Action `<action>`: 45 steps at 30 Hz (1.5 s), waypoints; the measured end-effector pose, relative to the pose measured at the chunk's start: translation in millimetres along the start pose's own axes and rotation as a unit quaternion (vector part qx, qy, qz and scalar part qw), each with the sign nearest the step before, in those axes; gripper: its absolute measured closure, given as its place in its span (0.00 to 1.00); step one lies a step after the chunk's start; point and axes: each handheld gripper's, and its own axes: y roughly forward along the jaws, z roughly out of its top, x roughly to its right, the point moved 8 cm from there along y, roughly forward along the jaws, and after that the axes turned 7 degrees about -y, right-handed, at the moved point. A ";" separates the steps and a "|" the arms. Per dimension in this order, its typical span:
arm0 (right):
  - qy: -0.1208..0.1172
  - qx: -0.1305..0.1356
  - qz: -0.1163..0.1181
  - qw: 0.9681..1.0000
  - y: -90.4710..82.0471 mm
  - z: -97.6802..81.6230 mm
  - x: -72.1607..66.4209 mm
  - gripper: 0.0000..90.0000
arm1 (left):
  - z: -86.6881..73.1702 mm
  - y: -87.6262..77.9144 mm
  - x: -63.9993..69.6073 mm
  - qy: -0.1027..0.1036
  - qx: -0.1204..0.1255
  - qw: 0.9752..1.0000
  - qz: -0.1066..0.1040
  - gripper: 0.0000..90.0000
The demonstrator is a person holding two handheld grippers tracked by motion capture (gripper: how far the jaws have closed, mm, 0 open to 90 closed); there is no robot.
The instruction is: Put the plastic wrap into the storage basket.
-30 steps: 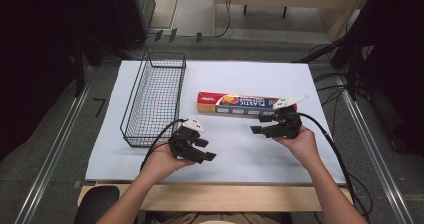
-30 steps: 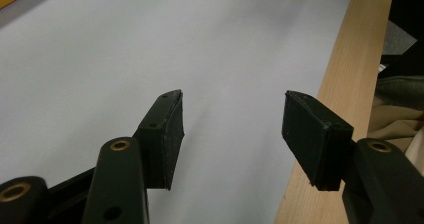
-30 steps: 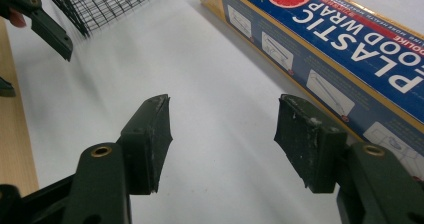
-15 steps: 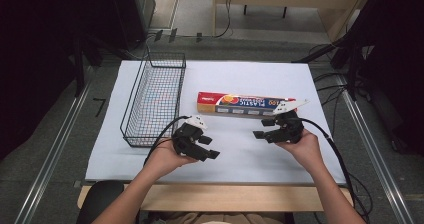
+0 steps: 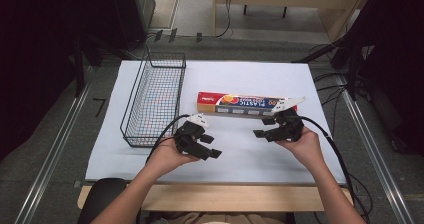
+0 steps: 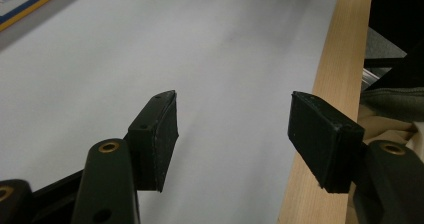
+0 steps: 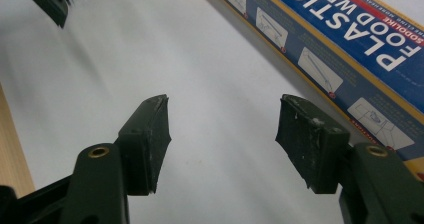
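The wrap box (image 5: 242, 104) lies flat mid-table, just beyond the right gripper (image 5: 267, 128) and farther from the left gripper (image 5: 210, 146). It is long, blue and red, lettered "PLASTIC FOOD WRAP". Both grippers gape empty. A wire basket (image 5: 154, 100) stands left.

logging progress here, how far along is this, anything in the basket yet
Done: nothing visible; the wire basket holds nothing. In hand: nothing; the left gripper and right gripper are both open over the white sheet. Left: the plastic wrap box lies untouched beside the basket.
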 end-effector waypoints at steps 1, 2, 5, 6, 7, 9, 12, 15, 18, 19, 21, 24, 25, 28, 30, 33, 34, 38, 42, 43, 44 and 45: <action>-0.001 0.002 -0.002 1.000 -1.0 2.7 0.0 0.43 | -0.3 0.2 0.1 0.001 -0.002 1.000 0.000 0.41; -0.006 0.004 -0.004 1.000 -2.3 5.4 -0.1 0.43 | -0.3 0.4 0.3 0.001 -0.002 1.000 0.002 0.41; -0.026 0.000 -0.005 1.000 -5.2 11.8 1.1 0.44 | -0.3 0.3 1.4 0.004 -0.004 1.000 0.000 0.41; -0.030 -0.005 -0.007 1.000 -6.3 13.3 1.6 0.44 | -0.3 0.1 1.6 0.005 -0.003 1.000 0.000 0.41; -0.038 -0.007 -0.007 0.999 -6.9 14.9 2.1 0.44 | -0.3 -0.2 1.9 0.005 -0.002 1.000 0.000 0.41; -0.048 -0.011 -0.008 0.999 -7.9 17.6 3.5 0.44 | 0.0 -0.9 2.0 0.001 0.003 1.000 -0.001 0.41; -0.060 -0.024 -0.008 0.998 -7.1 20.3 7.3 0.44 | 0.0 -3.1 0.2 -0.001 0.003 1.000 -0.001 0.41; -0.076 -0.033 -0.018 0.996 -5.0 23.2 10.7 0.44 | 0.1 -3.9 -0.1 0.001 0.006 1.000 0.000 0.41; -0.071 -0.039 -0.008 0.997 -3.8 26.8 14.1 0.46 | -0.1 -3.7 0.0 0.002 0.004 1.000 0.002 0.41; -0.069 -0.042 -0.007 0.997 -3.9 27.9 15.7 0.46 | -0.1 -3.3 0.3 0.003 0.005 1.000 0.001 0.41; -0.069 -0.044 -0.004 0.997 -4.0 28.9 17.0 0.45 | -0.3 -3.2 0.4 0.004 0.004 1.000 0.001 0.41; -0.077 -0.045 -0.008 0.996 -5.2 33.9 22.1 0.43 | -0.2 -3.3 1.1 0.004 0.003 1.000 0.001 0.41; -0.085 -0.048 -0.010 0.995 -5.5 34.9 23.5 0.43 | -0.2 -3.3 1.1 0.004 0.003 1.000 0.001 0.41; -0.109 -0.061 -0.011 0.992 -3.5 37.4 30.5 0.41 | -0.2 -3.3 0.4 0.005 0.004 1.000 0.002 0.40; -0.114 -0.064 -0.009 0.991 -1.7 39.2 35.0 0.41 | -0.1 -3.8 1.1 0.003 0.005 1.000 0.002 0.40; -0.116 -0.065 0.000 0.991 1.5 42.0 41.1 0.41 | -0.5 -3.7 1.9 0.003 0.007 1.000 0.001 0.40; -0.120 -0.065 0.001 0.991 3.1 43.1 43.1 0.41 | -0.8 -3.5 1.9 0.004 0.005 1.000 0.001 0.40; -0.120 -0.070 0.008 0.990 9.4 48.2 50.9 0.40 | -1.4 -3.3 2.4 0.004 0.008 1.000 0.002 0.40; -0.117 -0.082 0.004 0.990 14.2 53.8 58.8 0.38 | -2.6 -4.0 3.0 0.004 0.007 1.000 0.002 0.40; -0.118 -0.076 0.006 0.990 15.5 55.9 60.5 0.38 | -3.1 -4.2 3.0 0.004 0.006 1.000 0.003 0.40; -0.114 -0.077 0.008 0.990 16.7 56.9 62.5 0.37 | -3.7 -4.6 3.1 0.004 0.003 1.000 0.004 0.40; -0.111 -0.083 0.009 0.990 18.4 57.1 64.5 0.35 | -4.1 -4.6 3.3 0.005 0.003 1.000 0.004 0.40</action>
